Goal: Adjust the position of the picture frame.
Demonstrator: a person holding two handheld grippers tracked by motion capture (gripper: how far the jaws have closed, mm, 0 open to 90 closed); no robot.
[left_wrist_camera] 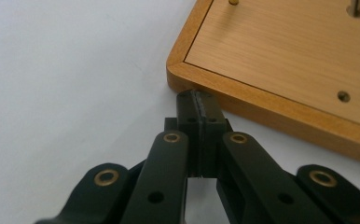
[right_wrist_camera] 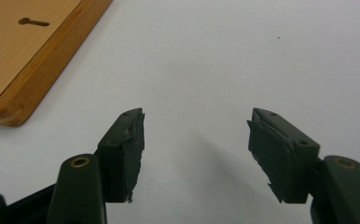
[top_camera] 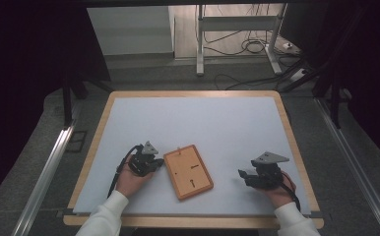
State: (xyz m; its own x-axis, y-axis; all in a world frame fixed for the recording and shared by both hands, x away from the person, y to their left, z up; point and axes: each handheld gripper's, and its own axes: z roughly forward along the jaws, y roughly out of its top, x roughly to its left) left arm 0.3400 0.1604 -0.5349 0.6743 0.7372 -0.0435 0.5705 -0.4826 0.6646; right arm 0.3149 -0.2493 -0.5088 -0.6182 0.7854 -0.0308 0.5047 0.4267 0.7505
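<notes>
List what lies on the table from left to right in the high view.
Left gripper, jaws shut → wooden frame, lying flat face down → right gripper, jaws open and holding nothing.

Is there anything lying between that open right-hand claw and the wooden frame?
Nothing visible. Between the right gripper, its fingers apart, and the wooden frame lies only bare white table surface. The left gripper, shut, is already at the frame's other edge.
</notes>
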